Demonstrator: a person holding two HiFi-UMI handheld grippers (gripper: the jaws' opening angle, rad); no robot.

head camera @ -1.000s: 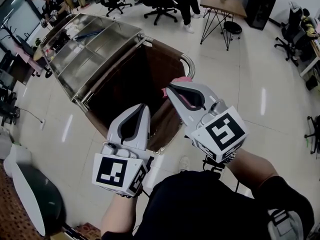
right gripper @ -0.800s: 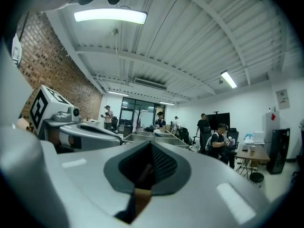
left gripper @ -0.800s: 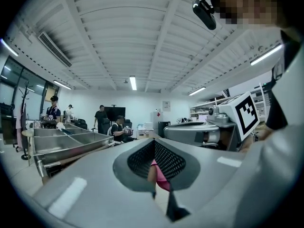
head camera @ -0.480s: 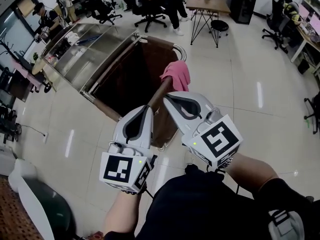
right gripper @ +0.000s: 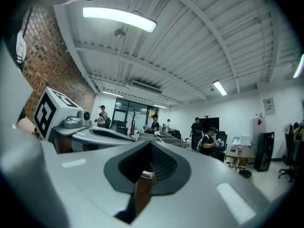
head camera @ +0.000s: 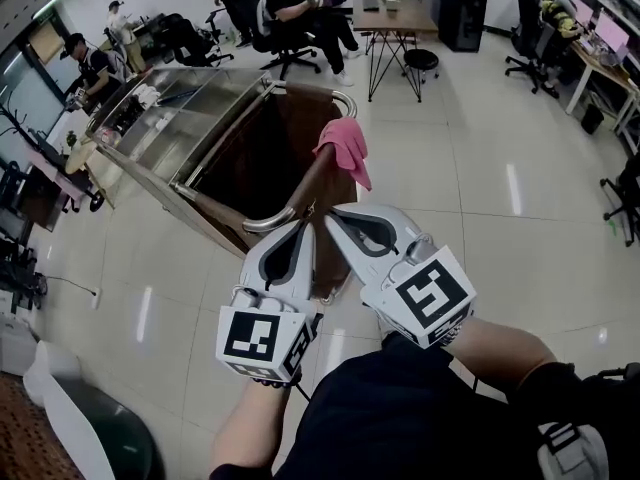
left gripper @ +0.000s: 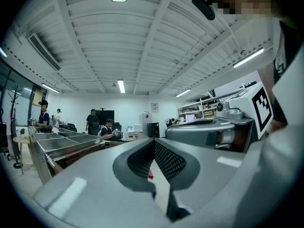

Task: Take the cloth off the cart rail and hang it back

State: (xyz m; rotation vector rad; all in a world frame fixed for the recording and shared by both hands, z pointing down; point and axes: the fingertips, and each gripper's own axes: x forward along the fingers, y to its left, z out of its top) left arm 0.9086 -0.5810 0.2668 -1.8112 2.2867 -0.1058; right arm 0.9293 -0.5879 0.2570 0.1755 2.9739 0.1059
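Observation:
A pink cloth (head camera: 341, 147) hangs over the brown cart rail (head camera: 310, 183), draping down its right side. Both grippers hover side by side just short of the rail's near chrome bend (head camera: 268, 222). My left gripper (head camera: 303, 225) is shut with nothing in it; a sliver of the pink cloth (left gripper: 150, 175) shows through the gap below its tips (left gripper: 153, 141). My right gripper (head camera: 329, 215) is also shut and empty, well below the cloth. In the right gripper view the rail (right gripper: 141, 190) shows behind the closed jaws (right gripper: 151, 144).
The cart has steel trays (head camera: 185, 113) on top and a dark brown bag (head camera: 258, 164) under the rail. Several people sit or stand at the back near a desk (head camera: 385, 13) and office chairs (head camera: 528, 56). Pale tiled floor (head camera: 480, 188) stretches to the right.
Both grippers have drawn back along the rail towards me. The right gripper, which was at the pink cloth, now sits clear of it. The cloth stays draped on the rail.

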